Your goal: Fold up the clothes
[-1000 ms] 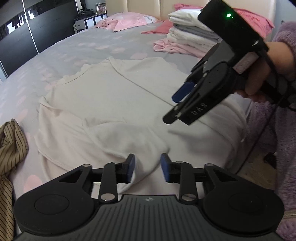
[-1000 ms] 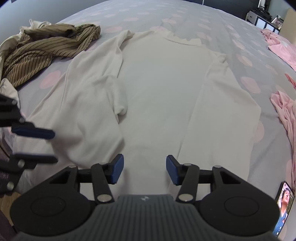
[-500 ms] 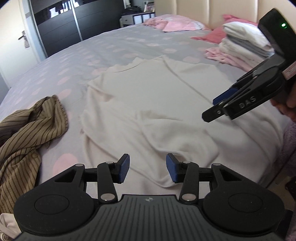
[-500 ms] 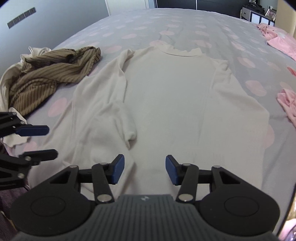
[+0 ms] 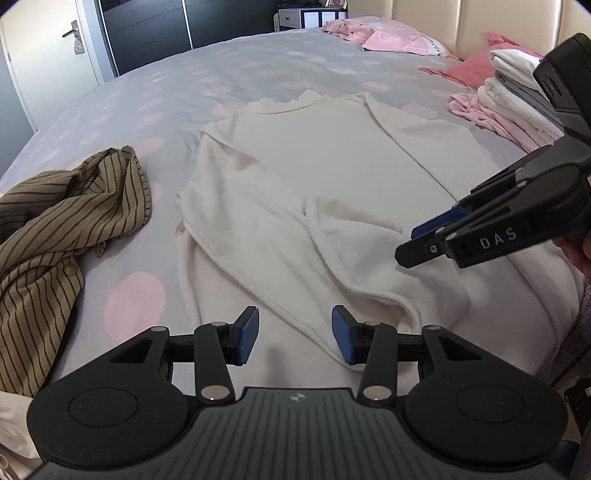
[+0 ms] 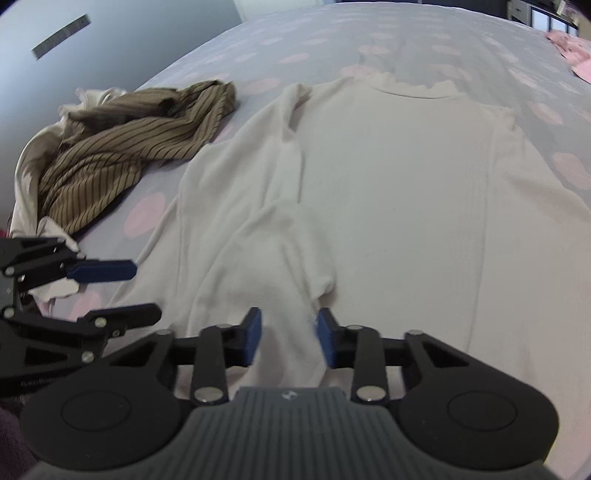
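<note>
A cream long-sleeved shirt (image 5: 332,166) lies spread flat on the grey bedspread with pink dots, collar away from me. One sleeve is folded in over its body (image 6: 280,236). My left gripper (image 5: 294,334) hangs open just over the shirt's near hem corner, with nothing pinched. It also shows at the left edge of the right wrist view, left gripper (image 6: 144,291). My right gripper (image 6: 290,334) hovers over the folded sleeve's end with its jaws closing. The cloth shows between the pads, but I see no pinch. From the left wrist view, the right gripper (image 5: 410,245) sits slightly above the fabric.
A crumpled brown striped garment (image 5: 55,229) lies left of the shirt, over a white one (image 6: 29,162). A stack of folded clothes (image 5: 517,99) and pink garments (image 5: 388,35) lie toward the headboard. The bed's edge runs close on the near right, by the person's hand (image 5: 576,251).
The left gripper has swung left and rolled, and now sits over the hem corner. The right gripper has moved in over the folded sleeve, and its jaws have narrowed.
</note>
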Tool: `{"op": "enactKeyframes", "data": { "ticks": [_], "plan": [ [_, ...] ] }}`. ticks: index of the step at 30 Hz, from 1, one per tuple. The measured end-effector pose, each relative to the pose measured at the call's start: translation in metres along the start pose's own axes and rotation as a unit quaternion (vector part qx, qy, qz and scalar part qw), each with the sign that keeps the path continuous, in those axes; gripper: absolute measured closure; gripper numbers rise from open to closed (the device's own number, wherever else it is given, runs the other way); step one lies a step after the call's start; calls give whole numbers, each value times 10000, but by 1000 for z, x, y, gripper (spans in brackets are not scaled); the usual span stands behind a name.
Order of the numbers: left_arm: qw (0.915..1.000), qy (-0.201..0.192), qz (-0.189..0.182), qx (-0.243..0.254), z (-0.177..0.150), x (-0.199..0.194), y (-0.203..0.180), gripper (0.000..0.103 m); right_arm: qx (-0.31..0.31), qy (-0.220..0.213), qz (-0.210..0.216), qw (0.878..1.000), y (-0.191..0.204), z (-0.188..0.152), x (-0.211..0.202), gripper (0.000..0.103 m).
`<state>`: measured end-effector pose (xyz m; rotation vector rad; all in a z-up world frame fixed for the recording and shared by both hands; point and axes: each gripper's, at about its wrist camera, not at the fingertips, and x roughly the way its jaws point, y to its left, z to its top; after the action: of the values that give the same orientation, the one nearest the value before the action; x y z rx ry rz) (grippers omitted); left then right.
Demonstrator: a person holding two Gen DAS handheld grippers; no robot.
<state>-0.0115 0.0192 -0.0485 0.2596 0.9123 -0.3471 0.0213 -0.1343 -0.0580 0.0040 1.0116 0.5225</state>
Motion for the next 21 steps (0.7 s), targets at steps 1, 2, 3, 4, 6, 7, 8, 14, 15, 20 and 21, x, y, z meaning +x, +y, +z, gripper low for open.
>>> {"op": "enactKeyframes", "data": {
  "ticks": [1, 2, 3, 4, 6, 7, 8, 14, 15, 20, 21],
  "plan": [
    [10000, 8, 4, -11, -1, 0, 1, 62, -90, 33, -21, 10000, 3, -1, 0, 96],
    [10000, 11, 7, -22, -1, -1, 1, 62, -153, 53, -84, 9998, 5, -2, -1, 98],
    [10000, 10, 8, -31, -1, -1, 2, 62, -179, 34, -155, 9997, 6, -2, -4, 98],
    [10000, 2, 5, -38, -1, -2, 2, 62, -174, -25, -215, 9996, 7, -2, -8, 98],
    [10000, -30, -19, -65, -1, -4, 3, 62, -126, -213, -288, 9993, 5, 0, -21, 98],
    [10000, -47, -33, -81, -1, -5, 3, 62, -140, -338, -312, 9988, 6, 1, -28, 98],
    [9999, -64, -44, -97, 0, -6, 3, 62, -211, -481, -340, 9980, 8, 1, -37, 98],
    [9997, -81, -14, -223, -1, -10, 8, 62, -1132, -813, -242, 9900, 33, -19, -77, 98],
    [9997, -85, -7, -250, -1, -11, 9, 62, -1273, -778, -175, 9887, 38, -25, -80, 98],
    [9994, -78, 45, -345, -3, -15, 12, 62, -1801, -348, -73, 9830, 49, -54, -80, 99],
    [9993, -80, 40, -350, -3, -16, 12, 62, -1837, -221, -53, 9827, 50, -59, -78, 98]
  ]
}}
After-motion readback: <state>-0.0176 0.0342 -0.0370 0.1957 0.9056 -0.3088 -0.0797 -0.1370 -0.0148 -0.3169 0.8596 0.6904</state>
